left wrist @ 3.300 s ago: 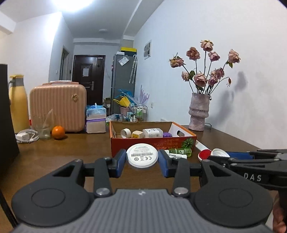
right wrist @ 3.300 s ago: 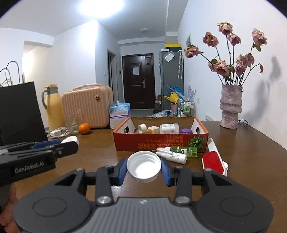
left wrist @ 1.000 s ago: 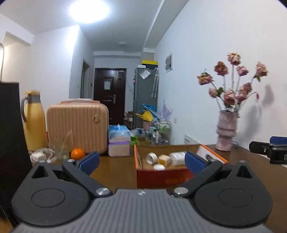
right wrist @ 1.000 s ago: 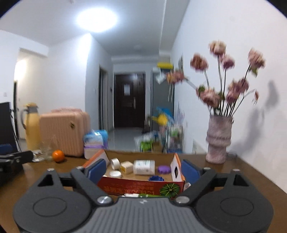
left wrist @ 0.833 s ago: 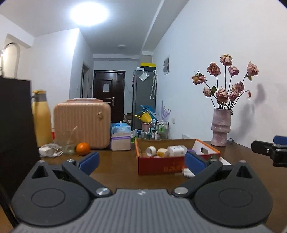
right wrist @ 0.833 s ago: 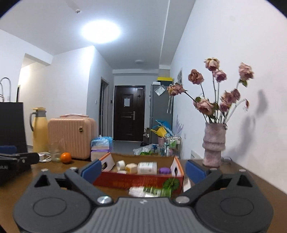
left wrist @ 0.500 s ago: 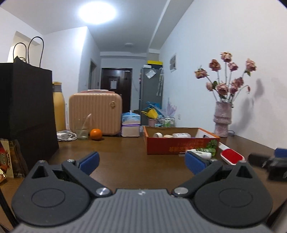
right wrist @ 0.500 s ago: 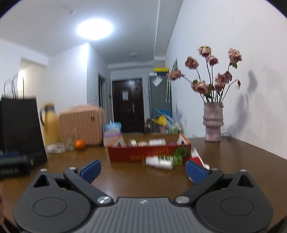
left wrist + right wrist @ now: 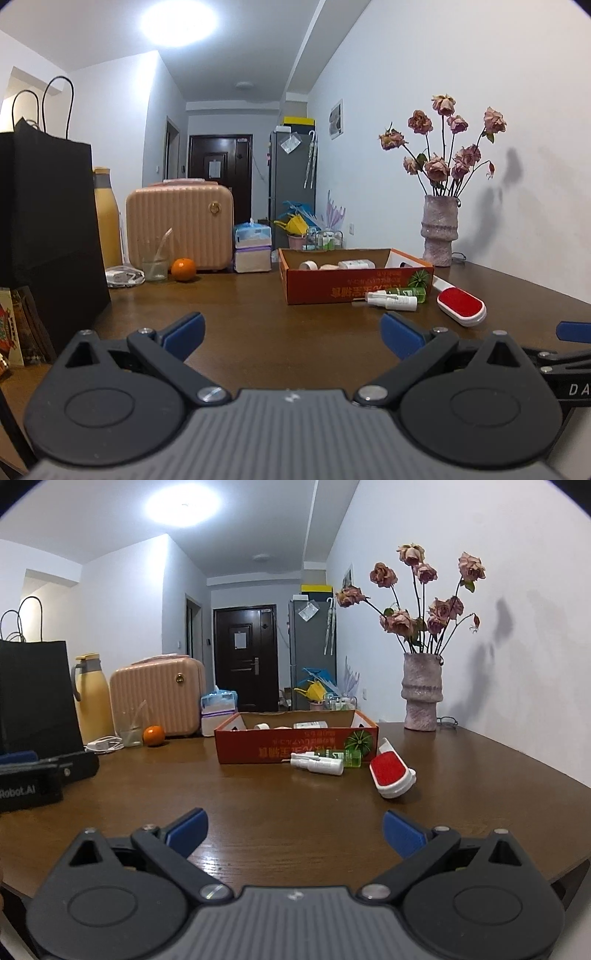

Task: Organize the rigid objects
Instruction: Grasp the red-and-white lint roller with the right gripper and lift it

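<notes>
A red cardboard box (image 9: 354, 287) (image 9: 295, 745) stands on the brown table and holds several small items. In front of it lie a white spray bottle (image 9: 391, 300) (image 9: 317, 763), a green bottle (image 9: 410, 291) (image 9: 341, 756) and a red and white lint brush (image 9: 461, 305) (image 9: 390, 773). My left gripper (image 9: 291, 334) is open and empty, low over the table's near part. My right gripper (image 9: 293, 830) is open and empty, well short of the bottles. Each gripper shows at the edge of the other's view.
A black paper bag (image 9: 44, 236), a yellow flask (image 9: 92, 698), a pink case (image 9: 180, 225), a glass (image 9: 155, 266), an orange (image 9: 183, 269) and tissue packs (image 9: 252, 249) stand at the left and back. A vase of dried roses (image 9: 421, 698) stands at the back right.
Both grippers held white caps 3.3 s ago; now both are open and empty. Both have drawn back from the box toward the table's near side over the last second.
</notes>
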`<action>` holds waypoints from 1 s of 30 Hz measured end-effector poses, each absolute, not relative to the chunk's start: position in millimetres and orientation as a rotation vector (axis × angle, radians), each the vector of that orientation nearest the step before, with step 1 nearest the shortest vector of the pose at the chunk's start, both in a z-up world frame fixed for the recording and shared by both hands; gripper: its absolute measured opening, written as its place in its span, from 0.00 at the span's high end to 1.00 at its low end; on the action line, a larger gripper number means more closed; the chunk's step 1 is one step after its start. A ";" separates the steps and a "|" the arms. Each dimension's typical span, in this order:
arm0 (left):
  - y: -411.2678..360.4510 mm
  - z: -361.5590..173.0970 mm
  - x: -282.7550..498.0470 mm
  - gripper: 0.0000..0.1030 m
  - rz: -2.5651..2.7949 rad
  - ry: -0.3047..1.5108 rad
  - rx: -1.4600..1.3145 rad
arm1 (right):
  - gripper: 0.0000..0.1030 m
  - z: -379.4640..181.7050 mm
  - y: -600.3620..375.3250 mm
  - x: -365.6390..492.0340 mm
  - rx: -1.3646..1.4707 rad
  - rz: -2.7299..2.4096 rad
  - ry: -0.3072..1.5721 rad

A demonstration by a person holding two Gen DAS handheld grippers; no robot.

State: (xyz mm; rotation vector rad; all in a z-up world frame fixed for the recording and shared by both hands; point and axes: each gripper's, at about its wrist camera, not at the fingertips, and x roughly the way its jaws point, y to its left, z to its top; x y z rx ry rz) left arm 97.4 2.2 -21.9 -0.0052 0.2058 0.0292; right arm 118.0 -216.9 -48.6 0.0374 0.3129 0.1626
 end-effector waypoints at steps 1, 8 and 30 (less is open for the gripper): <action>1.9 -22.6 99.0 0.00 0.029 0.215 -0.011 | 0.02 -49.1 -216.9 120.6 0.040 0.161 0.319; -7.4 -30.4 117.9 0.00 0.007 0.280 -0.020 | 0.09 -54.8 -226.5 142.6 0.054 0.146 0.343; -96.3 -38.3 286.5 0.00 -0.211 0.467 0.041 | 0.47 -86.5 -356.2 371.8 0.329 0.085 0.591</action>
